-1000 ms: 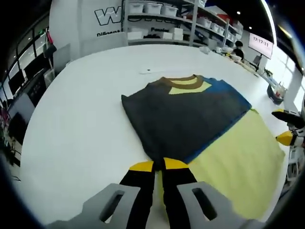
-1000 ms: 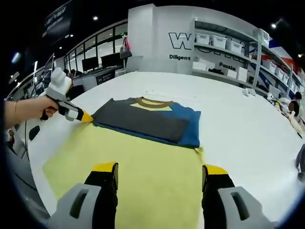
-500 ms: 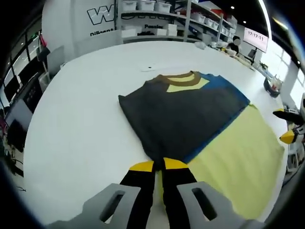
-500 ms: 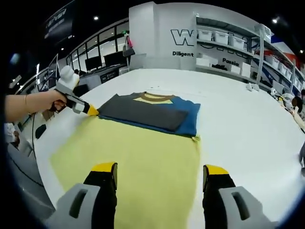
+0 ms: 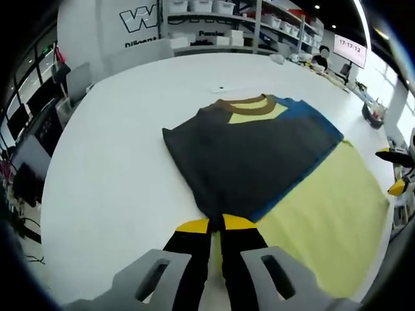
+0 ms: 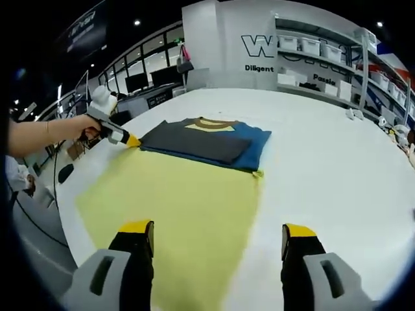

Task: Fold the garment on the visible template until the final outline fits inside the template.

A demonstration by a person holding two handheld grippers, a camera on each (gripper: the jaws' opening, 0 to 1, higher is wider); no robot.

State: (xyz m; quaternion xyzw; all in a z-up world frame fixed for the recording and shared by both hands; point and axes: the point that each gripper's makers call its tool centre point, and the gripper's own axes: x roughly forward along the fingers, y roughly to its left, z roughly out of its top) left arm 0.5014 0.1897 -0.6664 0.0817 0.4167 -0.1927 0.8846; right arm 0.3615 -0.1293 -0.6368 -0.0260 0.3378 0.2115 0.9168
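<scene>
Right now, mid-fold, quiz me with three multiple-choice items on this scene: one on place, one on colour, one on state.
1. Where does the garment lie on the yellow template?
A. at its far end
B. at its near end
C. off it entirely

2. What colour is the collar?
A. red
B. brown
C. white

3. How does the left tool stand?
A. wide open above the table
B. shut on the garment's corner
C. lying on the table

Key: 1 A, bare yellow lies nearer the right tool; 2 B, a brown neckband; 3 B, tips together at the dark corner.
</scene>
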